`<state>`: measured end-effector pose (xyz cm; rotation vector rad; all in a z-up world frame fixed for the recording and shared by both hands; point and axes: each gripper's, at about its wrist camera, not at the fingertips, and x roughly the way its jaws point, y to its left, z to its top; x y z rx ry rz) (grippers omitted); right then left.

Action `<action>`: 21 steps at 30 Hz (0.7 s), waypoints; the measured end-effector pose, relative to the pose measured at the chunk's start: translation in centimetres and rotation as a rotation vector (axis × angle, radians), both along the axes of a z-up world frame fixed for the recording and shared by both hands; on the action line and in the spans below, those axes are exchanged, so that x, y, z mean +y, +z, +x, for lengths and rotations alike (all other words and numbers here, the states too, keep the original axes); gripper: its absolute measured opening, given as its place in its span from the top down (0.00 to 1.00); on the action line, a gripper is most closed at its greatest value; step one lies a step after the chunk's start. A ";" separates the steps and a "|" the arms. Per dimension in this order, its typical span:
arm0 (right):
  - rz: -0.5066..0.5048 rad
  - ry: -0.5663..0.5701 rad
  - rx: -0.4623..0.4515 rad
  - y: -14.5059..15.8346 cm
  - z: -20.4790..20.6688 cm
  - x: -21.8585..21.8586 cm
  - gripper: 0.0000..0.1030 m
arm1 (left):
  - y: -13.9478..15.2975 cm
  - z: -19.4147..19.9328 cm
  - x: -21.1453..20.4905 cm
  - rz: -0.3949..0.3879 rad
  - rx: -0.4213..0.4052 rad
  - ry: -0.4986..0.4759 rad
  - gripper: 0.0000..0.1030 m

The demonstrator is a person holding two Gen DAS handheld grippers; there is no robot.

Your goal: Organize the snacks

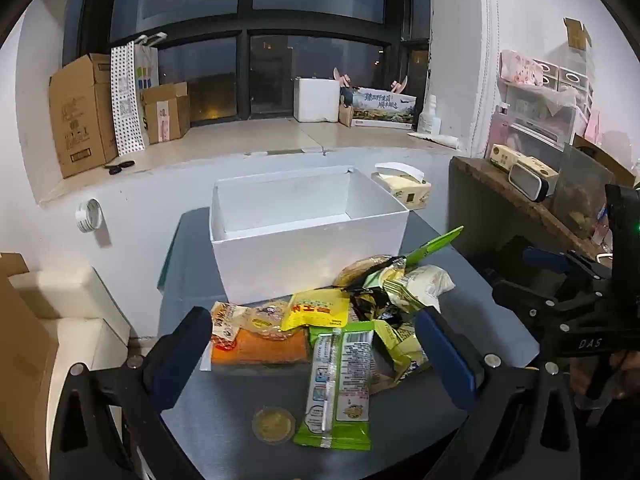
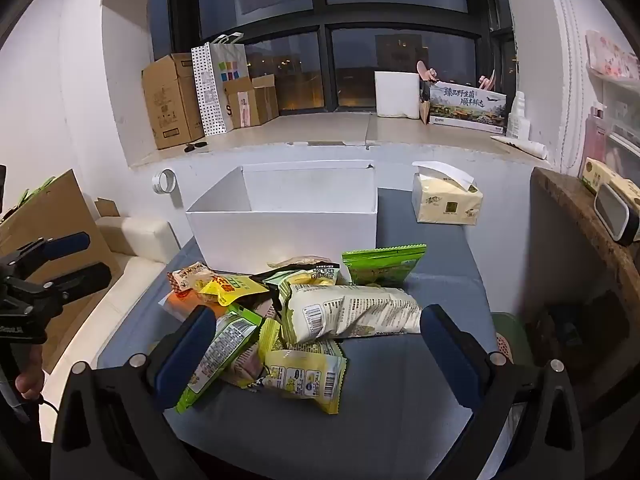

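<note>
A pile of snack packets lies on the grey table (image 1: 224, 408) in front of an empty white box (image 1: 296, 256). In the left wrist view a long green packet (image 1: 340, 384), an orange packet (image 1: 264, 348), a yellow packet (image 1: 316, 312) and a small round gold snack (image 1: 274, 424) lie between the fingers of my open left gripper (image 1: 316, 364). In the right wrist view my open right gripper (image 2: 316, 356) hovers over a white packet (image 2: 352, 312), a yellow packet (image 2: 308, 376) and a green packet (image 2: 380, 264); the white box (image 2: 288, 236) stands behind them.
A tissue pack (image 2: 446, 202) sits on the table right of the box. Cardboard boxes (image 2: 172, 100) stand on the window ledge. A wooden shelf (image 2: 580, 216) is at the right, a cream sofa (image 1: 68, 320) at the left. The other gripper shows at each view's edge.
</note>
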<state>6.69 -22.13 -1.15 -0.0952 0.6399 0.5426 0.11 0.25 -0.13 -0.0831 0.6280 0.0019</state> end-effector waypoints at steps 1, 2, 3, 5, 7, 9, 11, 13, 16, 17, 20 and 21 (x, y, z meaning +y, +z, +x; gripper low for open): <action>0.012 0.000 0.000 0.0 0.0 -0.1 0.00 | 0.0 0.0 0.1 -0.006 0.003 0.005 0.00; 0.015 0.000 -0.002 0.1 0.1 -0.1 0.00 | 0.0 0.6 0.0 -0.003 0.027 0.011 0.00; 0.010 0.000 -0.006 0.1 0.1 -0.1 0.00 | 0.1 0.4 -0.1 -0.002 0.011 0.005 0.00; 0.013 0.000 -0.009 0.2 0.1 -0.2 0.00 | -0.5 0.8 -0.3 0.012 0.025 0.000 0.00; 0.017 0.000 -0.013 0.1 0.3 -0.4 0.00 | 0.1 0.4 -0.3 0.012 0.008 -0.003 0.00; 0.018 0.000 -0.018 0.2 -0.1 -0.3 0.00 | 0.2 0.2 -0.4 0.018 -0.005 -0.004 0.00; 0.025 -0.002 -0.014 0.2 0.0 -0.5 0.00 | 0.7 -0.1 -0.7 0.023 -0.010 -0.003 0.00; 0.031 -0.004 -0.007 0.3 0.0 -0.6 0.00 | 0.8 -0.1 -0.8 0.019 -0.010 -0.007 0.00; 0.035 -0.002 -0.003 0.3 0.0 -0.6 0.00 | 0.8 0.0 -0.8 0.017 -0.002 -0.008 0.00; 0.035 -0.001 -0.002 0.2 0.0 -0.5 0.00 | 0.8 -0.1 -0.8 0.016 -0.003 -0.010 0.00; 0.035 0.000 -0.004 0.2 -0.1 -0.6 0.00 | 0.8 -0.2 -0.7 0.017 -0.001 -0.009 0.00; 0.033 -0.001 -0.002 0.2 -0.1 -0.5 0.00 | 0.9 -0.2 -0.7 0.016 -0.001 -0.009 0.00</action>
